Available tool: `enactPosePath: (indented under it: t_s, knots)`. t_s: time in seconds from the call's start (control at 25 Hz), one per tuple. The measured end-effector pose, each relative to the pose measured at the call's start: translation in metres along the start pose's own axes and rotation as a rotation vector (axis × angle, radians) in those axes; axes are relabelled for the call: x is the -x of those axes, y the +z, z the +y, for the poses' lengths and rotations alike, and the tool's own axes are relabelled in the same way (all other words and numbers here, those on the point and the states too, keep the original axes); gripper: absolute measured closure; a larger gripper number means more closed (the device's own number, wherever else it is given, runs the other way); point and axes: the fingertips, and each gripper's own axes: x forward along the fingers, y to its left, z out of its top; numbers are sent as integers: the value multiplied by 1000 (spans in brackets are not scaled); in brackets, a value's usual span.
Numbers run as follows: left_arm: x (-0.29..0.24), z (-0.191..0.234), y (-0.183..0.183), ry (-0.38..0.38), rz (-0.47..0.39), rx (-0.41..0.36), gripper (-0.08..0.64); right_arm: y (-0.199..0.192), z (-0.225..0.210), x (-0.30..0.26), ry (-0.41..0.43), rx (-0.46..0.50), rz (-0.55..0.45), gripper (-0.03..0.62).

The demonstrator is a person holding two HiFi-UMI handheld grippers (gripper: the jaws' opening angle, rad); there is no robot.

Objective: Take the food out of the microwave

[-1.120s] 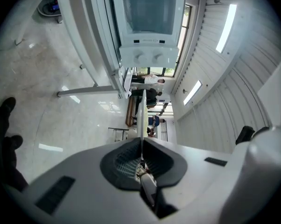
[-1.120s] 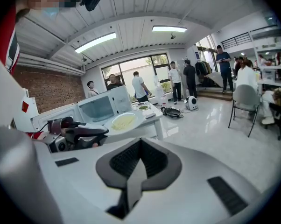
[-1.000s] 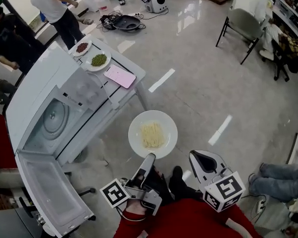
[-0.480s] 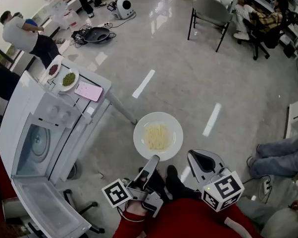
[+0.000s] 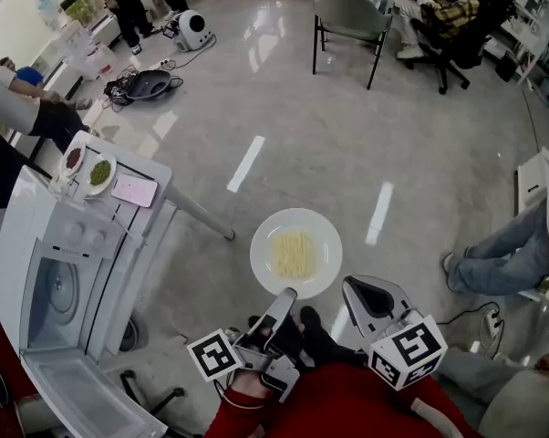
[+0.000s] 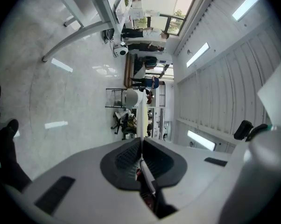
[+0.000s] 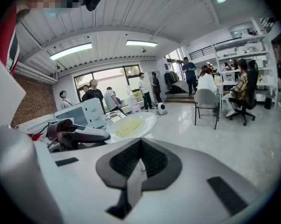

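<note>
1. Far left: the white microwave (image 5: 24, 245) sits with its door (image 5: 74, 400) swung wide open, so the round turntable (image 5: 60, 290) inside is in plain sight.
2. Just past it on the white table (image 5: 160, 173) there's a small plate of green stuff (image 5: 99, 172), a smaller dish of something reddish (image 5: 73, 159) beside it, and a pink phone (image 5: 134, 190) lying flat near them.
3. Middle: the white plate (image 5: 261, 254) with a pile of pale noodles (image 5: 294, 254) is out of the microwave, held level over the shiny floor (image 5: 329, 135) and well apart from the table.
4. The left gripper (image 5: 286, 295) has it. In the left gripper view the jaws are clamped onto the near rim of the plate, which shows edge-on as a thin white line (image 6: 138, 120) between the pads. The plate is the only thing in that grip.
5. The right gripper (image 5: 361, 290) hangs just to the right of the plate without touching it. In the right gripper view its jaws are pressed fully together with nothing in them, and the plate of noodles shows beyond them to the left.
6. Far right: someone's jeans-clad legs (image 5: 502, 254) stick into view, and a grey chair (image 5: 347, 12) stands up top.
</note>
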Motion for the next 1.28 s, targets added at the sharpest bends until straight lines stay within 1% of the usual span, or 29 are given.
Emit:
enactPosePath:
  t_s: [0.2,0.52,0.84,1.28]
  knots:
    - [-9,2,-14,-1,48,-3,541,-5,-11,11,-28,-22,-10,581]
    - [-14,3,-26,-1,96,-5,541,-5,-19,21,-55,-41,-43,581]
    - [-13,1,-30,-7,109,-11,541,-2,-17,26,-44,-27,-56,583]
    - [-10,1,-33,-11,111,-2,541,-4,-18,32,-60,-20,-49,583]
